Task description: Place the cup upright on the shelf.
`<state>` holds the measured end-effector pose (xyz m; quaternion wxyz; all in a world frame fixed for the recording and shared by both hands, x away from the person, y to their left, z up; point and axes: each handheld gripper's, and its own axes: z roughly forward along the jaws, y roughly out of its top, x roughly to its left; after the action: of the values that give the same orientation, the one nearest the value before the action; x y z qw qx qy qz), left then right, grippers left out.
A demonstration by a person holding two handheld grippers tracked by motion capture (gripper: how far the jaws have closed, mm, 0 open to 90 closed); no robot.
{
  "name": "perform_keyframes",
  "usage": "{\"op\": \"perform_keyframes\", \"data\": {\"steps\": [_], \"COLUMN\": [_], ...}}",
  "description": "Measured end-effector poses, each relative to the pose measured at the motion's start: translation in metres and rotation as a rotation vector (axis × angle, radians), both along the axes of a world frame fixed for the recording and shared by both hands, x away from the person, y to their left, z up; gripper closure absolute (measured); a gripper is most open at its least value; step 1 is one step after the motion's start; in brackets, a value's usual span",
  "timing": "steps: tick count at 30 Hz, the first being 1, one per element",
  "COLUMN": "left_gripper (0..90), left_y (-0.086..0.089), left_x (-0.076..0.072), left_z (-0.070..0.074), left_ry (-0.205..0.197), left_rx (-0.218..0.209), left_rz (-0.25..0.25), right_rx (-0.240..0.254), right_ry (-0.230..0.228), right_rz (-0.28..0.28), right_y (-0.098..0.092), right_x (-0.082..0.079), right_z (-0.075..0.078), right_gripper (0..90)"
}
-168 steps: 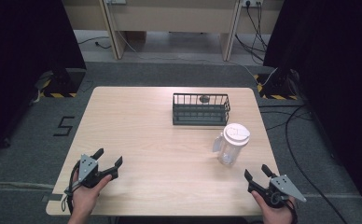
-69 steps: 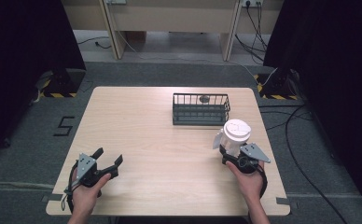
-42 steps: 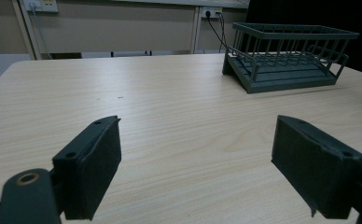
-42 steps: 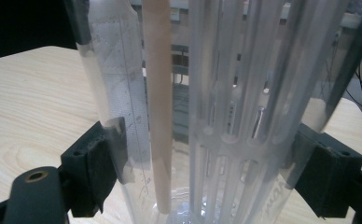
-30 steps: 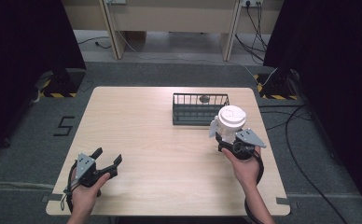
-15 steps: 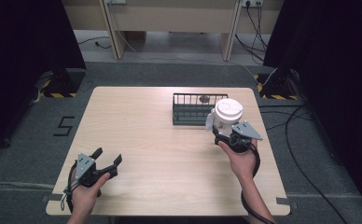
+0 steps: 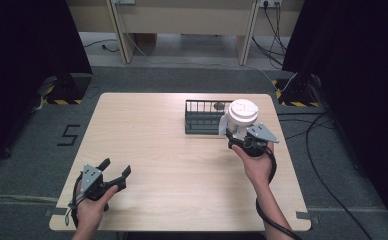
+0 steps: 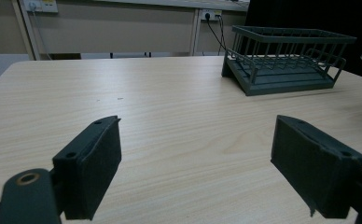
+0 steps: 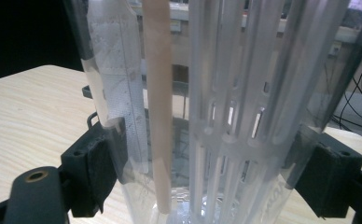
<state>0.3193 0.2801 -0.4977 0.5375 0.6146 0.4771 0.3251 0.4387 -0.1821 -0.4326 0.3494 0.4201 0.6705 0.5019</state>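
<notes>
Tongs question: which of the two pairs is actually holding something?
The right tongs: they grip a clear jug with a white lid beside the wire basket. The left tongs are open and hold nothing.

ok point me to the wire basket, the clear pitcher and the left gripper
wire basket (image 7: 203,120), high view, on its front wire wall
clear pitcher (image 7: 243,112), high view, on its white lid
left gripper (image 7: 116,169), high view, midway between its open jaws

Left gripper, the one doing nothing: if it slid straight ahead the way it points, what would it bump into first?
Probably nothing on the table. The left gripper, jaws open, points across bare table. The wire basket sits right of that line, so it would likely pass beside it, though depth is hard to judge.
</notes>
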Motion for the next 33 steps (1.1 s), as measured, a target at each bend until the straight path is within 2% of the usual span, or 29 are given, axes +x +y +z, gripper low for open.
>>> {"op": "perform_keyframes", "data": {"steps": [22, 33], "left_gripper": [15.5, 15.5], "left_y": [0.002, 0.002], "left_x": [0.0, 0.0], "left_z": [0.0, 0.0], "left_ry": [0.0, 0.004], "left_rx": [-0.01, -0.015], "left_rz": [0.012, 0.011], "right_rx": [0.015, 0.022], "right_ry": [-0.029, -0.027], "right_rz": [-0.002, -0.011], "right_y": [0.014, 0.02], "right_x": [0.029, 0.044], "right_z": [0.028, 0.034], "right_gripper": [18.8, 18.9]}}
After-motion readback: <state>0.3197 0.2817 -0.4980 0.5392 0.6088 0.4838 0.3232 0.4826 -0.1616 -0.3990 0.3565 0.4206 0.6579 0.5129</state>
